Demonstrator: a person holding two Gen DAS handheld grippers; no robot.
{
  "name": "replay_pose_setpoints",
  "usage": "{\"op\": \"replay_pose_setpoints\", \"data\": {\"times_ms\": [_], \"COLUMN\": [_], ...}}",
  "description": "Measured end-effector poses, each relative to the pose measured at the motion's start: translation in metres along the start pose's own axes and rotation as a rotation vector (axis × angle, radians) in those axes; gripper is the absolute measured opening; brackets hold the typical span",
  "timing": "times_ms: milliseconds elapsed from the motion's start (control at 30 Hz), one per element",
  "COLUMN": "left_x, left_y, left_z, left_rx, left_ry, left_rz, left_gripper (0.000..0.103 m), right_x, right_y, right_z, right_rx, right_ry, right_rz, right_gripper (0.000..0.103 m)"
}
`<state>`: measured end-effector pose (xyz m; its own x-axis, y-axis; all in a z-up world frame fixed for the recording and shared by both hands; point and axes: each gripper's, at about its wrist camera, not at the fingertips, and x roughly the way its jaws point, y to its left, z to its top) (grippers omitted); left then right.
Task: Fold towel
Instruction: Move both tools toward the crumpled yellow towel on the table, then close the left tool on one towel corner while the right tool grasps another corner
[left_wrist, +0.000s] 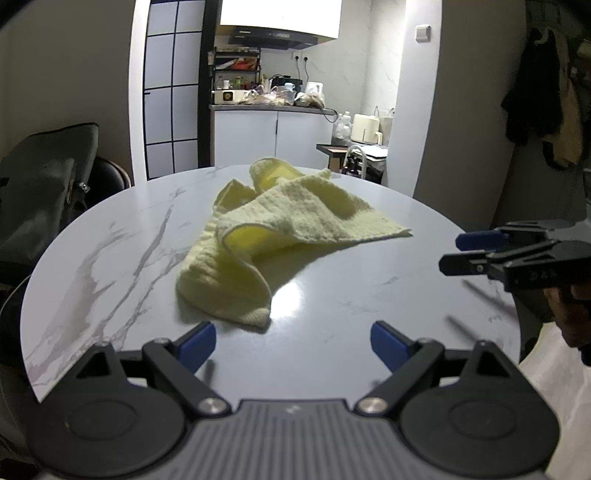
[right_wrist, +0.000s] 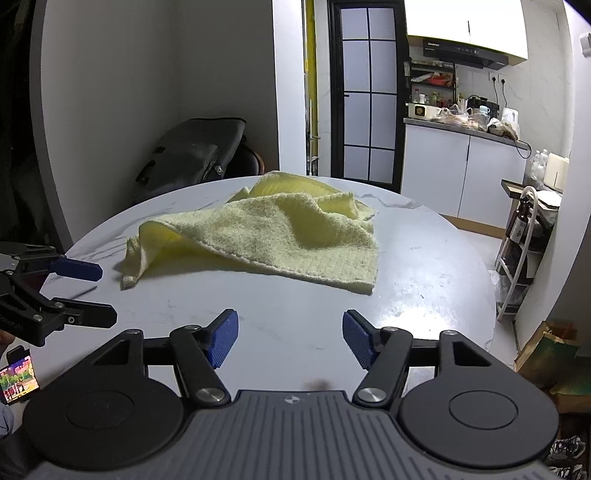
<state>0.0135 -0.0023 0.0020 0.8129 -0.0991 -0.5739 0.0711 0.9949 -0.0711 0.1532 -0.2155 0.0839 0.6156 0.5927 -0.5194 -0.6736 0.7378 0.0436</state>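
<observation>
Yellow towel (left_wrist: 280, 229) lying crumpled mid-counter (left_wrist: 369, 280), one corner folded over, another corner pointing toward left gripper (left_wrist: 293, 341). Left fingers (left_wrist: 197, 341) standing wide, holding nothing, hovering just short of towel. Right gripper (right_wrist: 290, 338) hovering near towel's near edge, fingers (right_wrist: 223, 338) standing fairly wide, gripping nothing, towel lying beyond them.

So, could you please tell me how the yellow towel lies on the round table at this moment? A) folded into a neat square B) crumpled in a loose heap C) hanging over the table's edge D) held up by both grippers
B: the towel sits rumpled, with raised folds, on the table, and neither gripper touches it.
</observation>
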Motion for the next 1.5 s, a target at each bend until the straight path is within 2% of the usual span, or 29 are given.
{"op": "replay_pose_setpoints", "data": {"times_ms": [700, 833, 900, 1100, 1133, 1167, 1200, 1500], "left_x": [0.008, 0.01, 0.009, 0.016, 0.017, 0.019, 0.02, 0.027], "left_y": [0.013, 0.017, 0.019, 0.018, 0.018, 0.017, 0.017, 0.019], "left_z": [0.014, 0.014, 0.015, 0.016, 0.017, 0.017, 0.017, 0.02], "left_rx": [-0.006, -0.017, -0.031, -0.021, -0.018, -0.014, -0.012, -0.016], "left_ry": [0.016, 0.004, -0.015, -0.018, -0.015, -0.011, -0.006, 0.02], "left_rz": [0.025, 0.027, 0.025, 0.006, 0.005, 0.004, 0.004, 0.005], "left_gripper": [0.091, 0.08, 0.066, 0.065, 0.065, 0.065, 0.065, 0.065], "right_x": [0.013, 0.021, 0.024, 0.033, 0.036, 0.041, 0.045, 0.061], "right_y": [-0.013, -0.015, -0.016, -0.018, -0.018, -0.019, -0.019, -0.035], "right_z": [0.02, 0.019, 0.019, 0.024, 0.024, 0.025, 0.025, 0.038], "right_rx": [-0.003, -0.021, -0.027, -0.039, -0.043, -0.049, -0.051, -0.028], "right_ry": [0.019, 0.043, 0.053, 0.065, 0.073, 0.093, 0.108, 0.114], "right_rz": [-0.005, -0.025, -0.033, -0.043, -0.046, -0.053, -0.062, -0.085], "right_gripper": [0.068, 0.068, 0.068, 0.067, 0.062, 0.052, 0.049, 0.049]}}
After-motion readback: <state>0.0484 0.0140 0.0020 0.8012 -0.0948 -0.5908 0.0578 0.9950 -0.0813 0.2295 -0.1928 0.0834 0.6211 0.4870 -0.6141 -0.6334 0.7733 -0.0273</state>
